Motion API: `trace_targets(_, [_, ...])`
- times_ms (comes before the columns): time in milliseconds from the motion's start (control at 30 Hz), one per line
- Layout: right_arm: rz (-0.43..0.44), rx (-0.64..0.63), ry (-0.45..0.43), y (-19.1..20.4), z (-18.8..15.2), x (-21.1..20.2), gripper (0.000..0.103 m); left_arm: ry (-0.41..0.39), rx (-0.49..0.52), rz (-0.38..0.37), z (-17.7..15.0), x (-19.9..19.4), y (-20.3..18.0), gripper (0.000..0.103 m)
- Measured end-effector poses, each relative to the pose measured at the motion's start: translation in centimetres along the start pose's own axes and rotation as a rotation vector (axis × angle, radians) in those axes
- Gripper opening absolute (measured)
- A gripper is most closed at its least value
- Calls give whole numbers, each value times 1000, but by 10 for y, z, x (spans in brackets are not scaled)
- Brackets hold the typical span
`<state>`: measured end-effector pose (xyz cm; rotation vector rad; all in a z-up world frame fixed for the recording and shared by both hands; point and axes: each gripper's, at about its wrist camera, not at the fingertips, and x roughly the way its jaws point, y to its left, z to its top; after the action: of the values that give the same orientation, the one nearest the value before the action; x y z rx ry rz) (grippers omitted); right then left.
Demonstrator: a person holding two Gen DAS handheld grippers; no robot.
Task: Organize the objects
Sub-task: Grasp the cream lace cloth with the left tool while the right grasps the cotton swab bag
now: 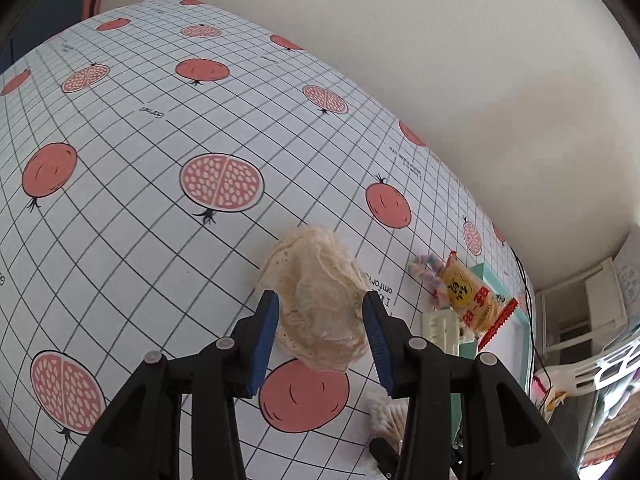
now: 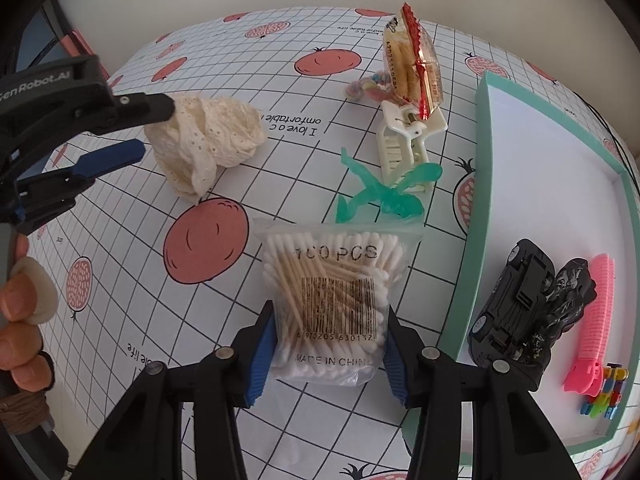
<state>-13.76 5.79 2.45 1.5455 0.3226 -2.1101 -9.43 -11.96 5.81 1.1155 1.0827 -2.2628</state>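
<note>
Closing in on two soft, light items on the pomegranate-print tablecloth (image 2: 224, 308), both grippers with fingers apart.

The left gripper (image 1: 320, 332) straddles the crumpled cream lace cloth (image 1: 316, 300), touching nothing clearly; it looks limp and should compress, so a pinch through its bunched middle seems safest. The right gripper (image 2: 330, 348) brackets the bag of cotton swabs (image 2: 328, 304), whose slick plastic may slide; gripping across the packed swabs looks firmer. The teal-rimmed tray (image 2: 486, 168) lies just to the right.
</note>
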Motion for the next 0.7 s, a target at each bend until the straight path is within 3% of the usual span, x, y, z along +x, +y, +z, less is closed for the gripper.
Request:
trace_targets(233, [3, -6, 2, -5, -3, -2, 50, 14, 85, 62, -7, 15, -13, 44])
trace_targets(300, [6, -8, 2, -7, -4, -3, 50, 19, 96, 63, -8, 18, -16, 31])
trace_targets(433, [6, -9, 2, -9, -4, -3, 50, 6, 132, 71, -9, 16, -23, 14])
trace_targets(700, [4, -14, -6, -16, -6, -9, 44, 18, 132, 77, -8, 13, -25, 10])
